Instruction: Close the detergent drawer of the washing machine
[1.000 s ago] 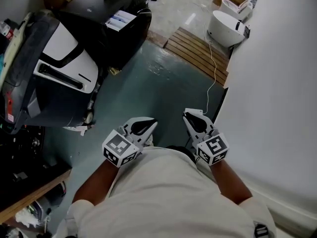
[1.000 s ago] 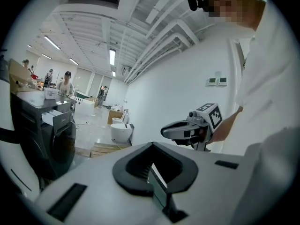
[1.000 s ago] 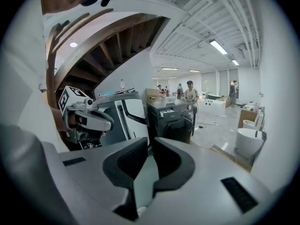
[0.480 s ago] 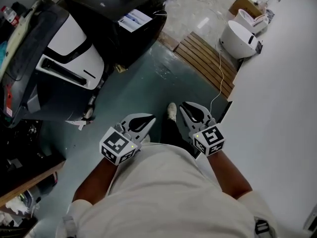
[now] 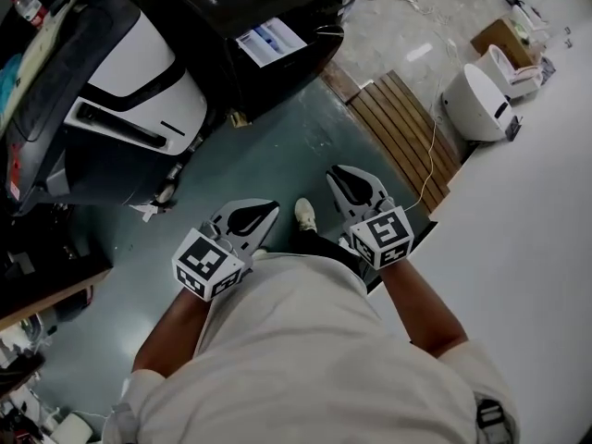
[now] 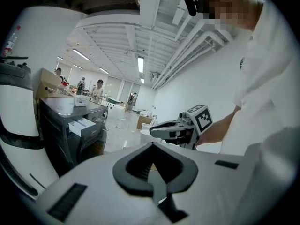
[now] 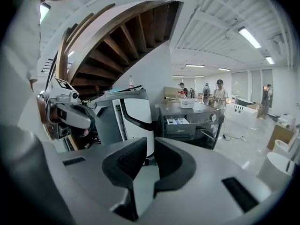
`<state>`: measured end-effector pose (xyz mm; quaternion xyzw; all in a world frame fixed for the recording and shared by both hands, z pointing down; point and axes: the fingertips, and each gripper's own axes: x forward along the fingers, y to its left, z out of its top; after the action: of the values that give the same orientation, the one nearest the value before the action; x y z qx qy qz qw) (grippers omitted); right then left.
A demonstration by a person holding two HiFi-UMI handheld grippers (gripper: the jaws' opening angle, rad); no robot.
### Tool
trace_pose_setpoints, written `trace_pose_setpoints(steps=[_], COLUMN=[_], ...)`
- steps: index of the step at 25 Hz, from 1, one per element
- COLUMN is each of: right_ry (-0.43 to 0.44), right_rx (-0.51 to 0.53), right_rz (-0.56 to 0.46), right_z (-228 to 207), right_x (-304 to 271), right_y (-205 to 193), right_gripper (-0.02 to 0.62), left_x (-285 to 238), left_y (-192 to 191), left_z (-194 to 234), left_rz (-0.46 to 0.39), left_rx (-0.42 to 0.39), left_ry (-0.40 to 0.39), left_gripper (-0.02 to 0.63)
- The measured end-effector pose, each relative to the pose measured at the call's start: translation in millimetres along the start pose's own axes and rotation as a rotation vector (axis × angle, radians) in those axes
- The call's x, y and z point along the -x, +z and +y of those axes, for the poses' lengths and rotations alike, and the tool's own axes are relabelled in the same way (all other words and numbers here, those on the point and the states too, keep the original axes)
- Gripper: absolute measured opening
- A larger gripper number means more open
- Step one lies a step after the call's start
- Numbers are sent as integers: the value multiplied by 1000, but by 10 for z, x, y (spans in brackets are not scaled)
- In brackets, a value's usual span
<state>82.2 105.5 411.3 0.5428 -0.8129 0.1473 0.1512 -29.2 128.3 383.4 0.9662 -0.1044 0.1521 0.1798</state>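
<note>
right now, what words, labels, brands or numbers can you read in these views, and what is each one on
"Midea", faint, my best reading: front panel of the dark grey washing machine.
Blue and white label on the open white detergent drawer: too small to read.
Black and white square markers on the two cubes: patterns, no words.
Nothing else is legible.

Washing machine [image 5: 296, 3] is getting clipped by the head view's top edge. Print on the detergent drawer [image 5: 273, 40] is coming out too small to read. Black-and-white machine [image 5: 102, 91] is running off the left edge. Shirt [image 5: 314, 359] is hiding most of the legs, with one shoe [image 5: 304, 215] poking out. Background people [image 7: 218, 90] are showing too small to make out.
</note>
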Motion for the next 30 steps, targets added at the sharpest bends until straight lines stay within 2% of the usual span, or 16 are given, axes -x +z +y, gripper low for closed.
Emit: trace_pose_setpoints(steps=[5,12,20,25,30], right_ry=[63,132,188,185,164], right_rx=[17,11,68,93,113], right_rz=[22,33,32,35,44], right_z=[-436,-926,-1234,-1367,-1473], right_x=[-263,-677,-1131,-1412,-1678], right_y=[-26,-51,-50,-49,-40], right_gripper=[32,65,74,81,87], left_x=[-321,-699,-881,-901,-925], left_y=[150,286,486,539,610], left_z=[167,361,552,741,923], left_rz=[-10,-24,-73,-76,-63], left_rx=[51,101,115,119,108], left_ry=[76,171,272,285,248], left_gripper=[-5,-5,-5,-5,-5])
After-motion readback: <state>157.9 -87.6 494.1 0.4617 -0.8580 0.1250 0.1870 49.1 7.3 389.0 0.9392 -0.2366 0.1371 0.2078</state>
